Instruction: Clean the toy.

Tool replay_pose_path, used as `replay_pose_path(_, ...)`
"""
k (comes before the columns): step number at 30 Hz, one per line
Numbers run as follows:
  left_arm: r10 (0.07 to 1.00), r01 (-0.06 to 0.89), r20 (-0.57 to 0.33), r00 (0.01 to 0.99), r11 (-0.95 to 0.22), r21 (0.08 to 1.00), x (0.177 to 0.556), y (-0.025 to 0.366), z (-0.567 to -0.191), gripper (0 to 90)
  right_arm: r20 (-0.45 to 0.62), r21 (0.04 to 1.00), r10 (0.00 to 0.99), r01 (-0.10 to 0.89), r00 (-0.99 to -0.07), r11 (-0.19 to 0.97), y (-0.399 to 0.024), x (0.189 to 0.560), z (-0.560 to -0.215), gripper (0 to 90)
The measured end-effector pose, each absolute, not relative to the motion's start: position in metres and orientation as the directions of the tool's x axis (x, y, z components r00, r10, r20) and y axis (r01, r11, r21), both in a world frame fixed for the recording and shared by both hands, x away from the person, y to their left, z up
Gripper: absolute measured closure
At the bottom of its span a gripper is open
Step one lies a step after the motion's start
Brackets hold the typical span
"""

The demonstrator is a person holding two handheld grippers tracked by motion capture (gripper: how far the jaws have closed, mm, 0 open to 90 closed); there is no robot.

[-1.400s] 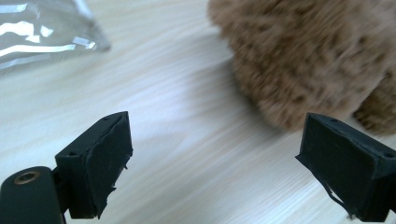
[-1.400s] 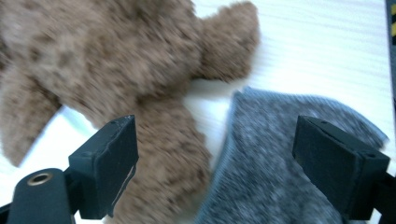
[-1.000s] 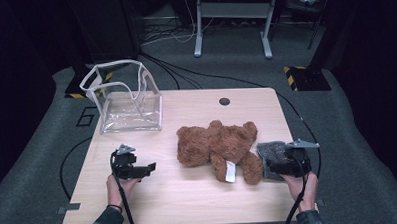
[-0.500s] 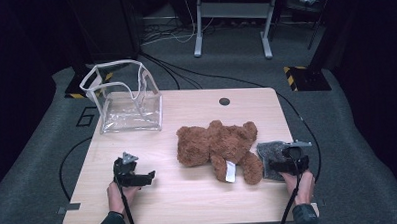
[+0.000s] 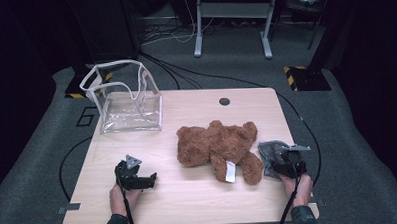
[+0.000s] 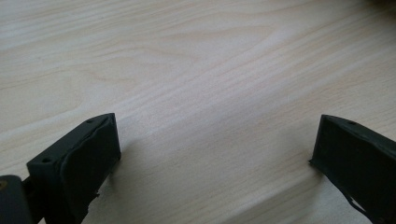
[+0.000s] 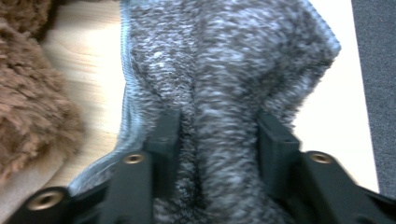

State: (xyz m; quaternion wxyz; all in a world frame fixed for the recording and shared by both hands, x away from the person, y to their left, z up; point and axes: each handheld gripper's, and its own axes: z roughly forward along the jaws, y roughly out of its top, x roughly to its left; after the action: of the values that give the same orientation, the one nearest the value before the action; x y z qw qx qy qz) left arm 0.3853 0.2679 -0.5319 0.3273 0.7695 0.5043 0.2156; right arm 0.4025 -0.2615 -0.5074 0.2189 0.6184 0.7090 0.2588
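The grey cloth (image 7: 224,70) is blurred in the right gripper view, its top edge cut off. The teddy bear (image 7: 32,107) is cropped at the left there.

We see a small grey knitted cloth (image 5: 269,152) lying at the right edge of the wooden table (image 5: 196,117), just beside the leg of a brown teddy bear (image 5: 217,146) that sprawls flat near the middle of the tabletop. The cloth is fuzzy, flecked in grey and white, with a stitched hem (image 7: 128,100) running along one side. In the right gripper view its fabric (image 7: 219,70) is bunched into a raised fold, pinched between two black jaws, while the rest spreads out loosely toward the far end and rests on the table.
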Motion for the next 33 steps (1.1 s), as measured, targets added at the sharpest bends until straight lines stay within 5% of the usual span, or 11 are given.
replay_pose_path(9, 0.927, 0.640, 0.000, 0.376, -0.260, 0.723, 0.387, 0.266, -0.532, 0.0, 0.038, 0.629, 0.990, 0.773, -0.132, 0.079, -0.265, 0.403, -0.503, 72.6)
replay_pose_path(33, 0.927, 0.641, 0.001, 0.375, -0.261, 0.722, 0.388, 0.266, -0.532, 0.0, 0.054, 0.721, 0.978, 0.686, -0.201, 0.101, -0.258, 0.400, -0.434, 72.7)
